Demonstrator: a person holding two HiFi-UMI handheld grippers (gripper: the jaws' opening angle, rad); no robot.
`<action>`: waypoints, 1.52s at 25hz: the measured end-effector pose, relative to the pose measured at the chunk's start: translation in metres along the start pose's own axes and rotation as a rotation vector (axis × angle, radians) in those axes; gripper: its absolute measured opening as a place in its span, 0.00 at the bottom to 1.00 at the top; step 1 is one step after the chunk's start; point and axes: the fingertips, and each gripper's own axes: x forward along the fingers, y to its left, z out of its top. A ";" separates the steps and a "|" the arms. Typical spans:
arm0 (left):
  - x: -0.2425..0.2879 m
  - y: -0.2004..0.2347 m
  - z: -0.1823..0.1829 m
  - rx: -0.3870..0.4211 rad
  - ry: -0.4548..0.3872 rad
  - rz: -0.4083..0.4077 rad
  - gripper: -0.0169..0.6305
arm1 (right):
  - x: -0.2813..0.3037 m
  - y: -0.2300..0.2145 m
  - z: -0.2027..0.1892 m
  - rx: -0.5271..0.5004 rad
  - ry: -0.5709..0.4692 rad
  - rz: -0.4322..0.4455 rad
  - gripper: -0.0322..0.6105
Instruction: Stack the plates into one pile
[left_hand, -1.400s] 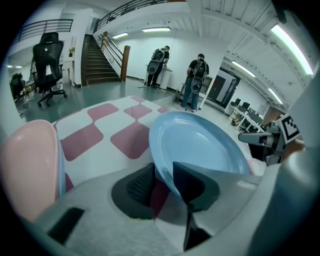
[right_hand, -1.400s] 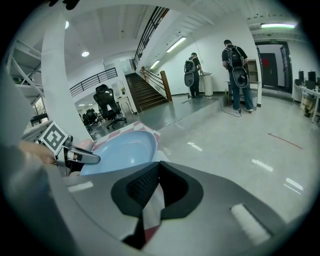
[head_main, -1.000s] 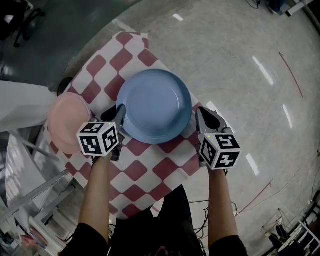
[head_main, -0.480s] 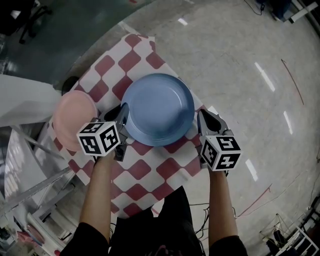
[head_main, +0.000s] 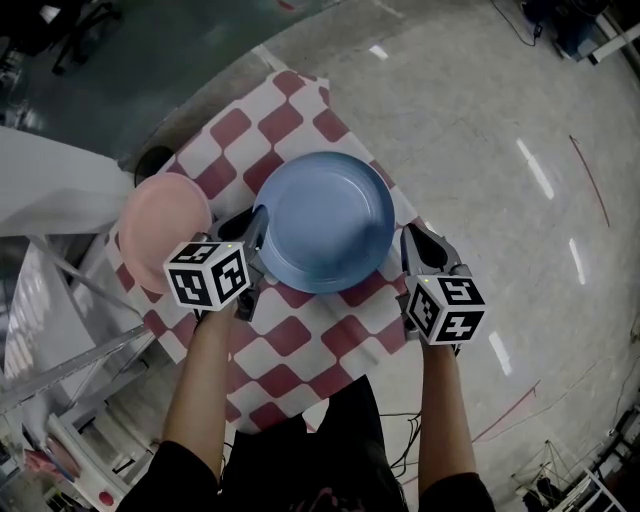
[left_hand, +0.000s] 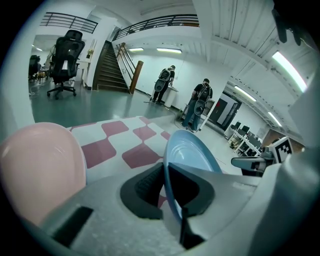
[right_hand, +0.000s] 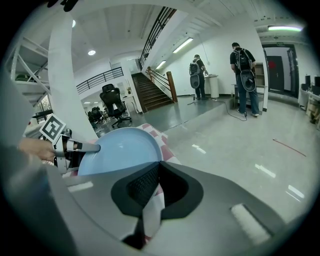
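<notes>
A blue plate (head_main: 325, 220) lies on the red-and-white checked tablecloth (head_main: 300, 335). A pink plate (head_main: 165, 230) sits to its left, apart from it. My left gripper (head_main: 258, 230) is shut on the blue plate's left rim; in the left gripper view the rim (left_hand: 192, 150) runs edge-on between the jaws of the left gripper (left_hand: 165, 172), with the pink plate (left_hand: 40, 165) alongside. My right gripper (head_main: 408, 240) is at the table's right edge, beside the blue plate. In its own view the right gripper (right_hand: 157, 172) pinches a fold of the tablecloth (right_hand: 150, 210), the blue plate (right_hand: 120, 147) just beyond.
The small table ends close to both plates, with polished floor (head_main: 520, 150) to the right and beyond. A metal frame (head_main: 60, 360) and a white panel (head_main: 50, 180) stand at the left. People (left_hand: 202, 102), a staircase and an office chair (left_hand: 65, 55) are far off.
The left gripper's jaws have closed onto the blue plate's left rim. The right gripper has stayed shut at the table's right edge. The head view has shifted slightly.
</notes>
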 end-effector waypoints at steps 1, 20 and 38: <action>-0.002 0.002 0.000 -0.002 -0.002 0.002 0.05 | 0.000 0.002 0.000 -0.002 0.001 0.003 0.06; -0.070 0.053 0.012 -0.086 -0.096 0.065 0.06 | 0.015 0.069 0.007 -0.072 0.016 0.081 0.06; -0.180 0.142 0.026 -0.173 -0.241 0.221 0.06 | 0.045 0.175 0.023 -0.181 0.034 0.217 0.06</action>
